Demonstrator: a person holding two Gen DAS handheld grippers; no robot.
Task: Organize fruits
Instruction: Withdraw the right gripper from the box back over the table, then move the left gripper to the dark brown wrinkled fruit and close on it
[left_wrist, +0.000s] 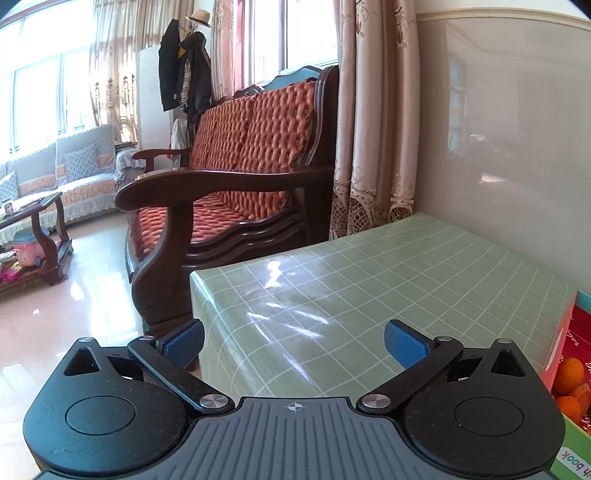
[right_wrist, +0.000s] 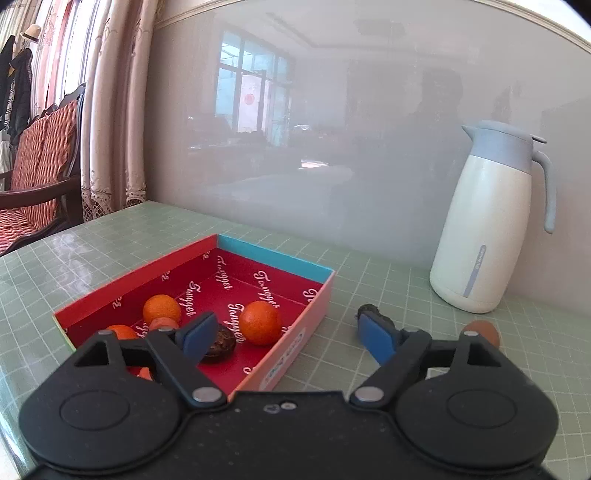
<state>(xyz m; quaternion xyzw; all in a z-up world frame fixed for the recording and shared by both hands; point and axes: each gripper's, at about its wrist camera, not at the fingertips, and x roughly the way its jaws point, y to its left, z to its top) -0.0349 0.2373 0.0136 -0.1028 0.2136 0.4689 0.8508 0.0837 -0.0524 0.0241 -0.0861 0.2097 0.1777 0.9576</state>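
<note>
A shallow red box with a blue far wall sits on the green grid tablecloth. It holds several oranges and a dark round fruit. My right gripper is open and empty, above the box's right wall. A dark fruit lies on the cloth behind its right finger, and an orange-brown fruit lies further right, partly hidden. My left gripper is open and empty over the table's left part; the box with oranges shows at its right edge.
A white and blue thermos jug stands at the back right by the glossy wall. A wooden sofa with orange cushions stands beyond the table's left edge. Curtains hang at the corner.
</note>
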